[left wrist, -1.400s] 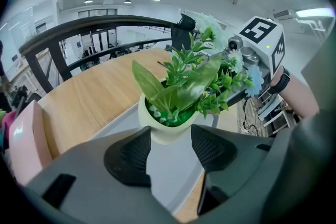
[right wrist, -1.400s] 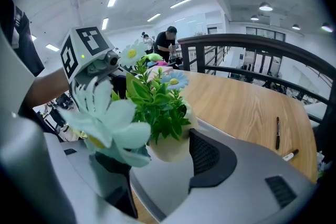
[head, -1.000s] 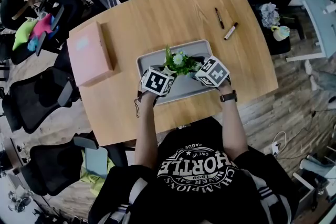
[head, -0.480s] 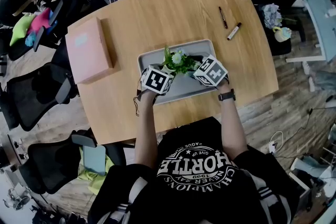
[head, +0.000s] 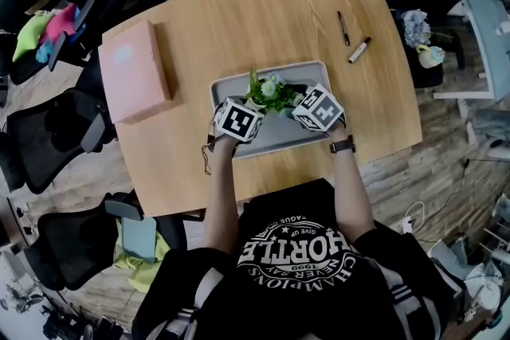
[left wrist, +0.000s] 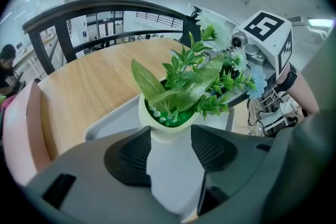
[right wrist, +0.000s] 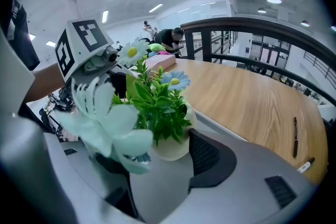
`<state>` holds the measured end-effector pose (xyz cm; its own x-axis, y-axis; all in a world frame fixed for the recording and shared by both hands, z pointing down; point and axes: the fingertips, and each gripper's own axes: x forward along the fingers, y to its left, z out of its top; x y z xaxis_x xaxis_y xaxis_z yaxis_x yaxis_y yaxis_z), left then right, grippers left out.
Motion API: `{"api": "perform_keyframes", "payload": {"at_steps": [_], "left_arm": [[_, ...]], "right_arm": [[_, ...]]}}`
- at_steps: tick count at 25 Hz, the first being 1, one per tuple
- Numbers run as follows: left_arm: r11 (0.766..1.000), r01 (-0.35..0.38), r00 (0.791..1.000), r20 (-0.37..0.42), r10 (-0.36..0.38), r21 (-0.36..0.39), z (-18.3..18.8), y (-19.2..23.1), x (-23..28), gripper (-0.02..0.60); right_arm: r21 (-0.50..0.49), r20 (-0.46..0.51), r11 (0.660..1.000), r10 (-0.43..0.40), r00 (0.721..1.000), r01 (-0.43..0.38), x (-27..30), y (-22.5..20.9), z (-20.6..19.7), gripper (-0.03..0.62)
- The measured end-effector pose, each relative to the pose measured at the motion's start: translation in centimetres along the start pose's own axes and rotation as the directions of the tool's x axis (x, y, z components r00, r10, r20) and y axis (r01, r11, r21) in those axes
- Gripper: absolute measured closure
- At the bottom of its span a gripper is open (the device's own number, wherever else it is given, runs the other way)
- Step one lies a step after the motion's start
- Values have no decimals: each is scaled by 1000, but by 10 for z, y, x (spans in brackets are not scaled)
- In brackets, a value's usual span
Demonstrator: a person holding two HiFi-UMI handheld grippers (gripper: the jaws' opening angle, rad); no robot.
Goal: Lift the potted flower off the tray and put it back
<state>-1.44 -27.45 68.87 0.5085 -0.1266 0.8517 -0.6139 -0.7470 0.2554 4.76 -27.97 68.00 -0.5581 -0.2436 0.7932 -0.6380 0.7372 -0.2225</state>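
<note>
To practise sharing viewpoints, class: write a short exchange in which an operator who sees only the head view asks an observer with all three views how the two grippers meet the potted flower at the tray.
Operator: From the head view, the leaves of the potted flower cover its pot over the tray. Is the left gripper on it?
Observer: Yes. The left gripper view shows its two pads against opposite sides of the cream pot, with no gap showing.
Operator: And the right gripper?
Observer: Less clear. The right gripper view shows one pad beside the pot, but a pale bloom hides the other.
</note>
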Motion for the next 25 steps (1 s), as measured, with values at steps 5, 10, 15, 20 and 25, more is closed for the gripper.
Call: {"api": "perform_keyframes", "payload": {"at_steps": [5,10,15,20,25], "left_arm": [[1000,7,1000,17,-7,3,-3,3,15,325],[1000,23,1000,11,-23,13,-2,-7,18,327],[1000,26,1000,12,-27,13,-5,-6,20,328],[1000,2,1000,31,-3,30,-7,-4,23,328],[996,-65,996,61,62,54,-6,-2,18,356]], "right_arm": [[21,3,1000,14,1000,-14,6,-5,-2,287],[29,-4,999,26,1000,-26,8,-7,-8,286],[38,12,999,27,1000,-28,10,-8,-8,286],[21,24,1000,-9,1000,9,10,-7,-7,291],[-15,21,998,-63,998,63,6,-6,-6,314]]}}
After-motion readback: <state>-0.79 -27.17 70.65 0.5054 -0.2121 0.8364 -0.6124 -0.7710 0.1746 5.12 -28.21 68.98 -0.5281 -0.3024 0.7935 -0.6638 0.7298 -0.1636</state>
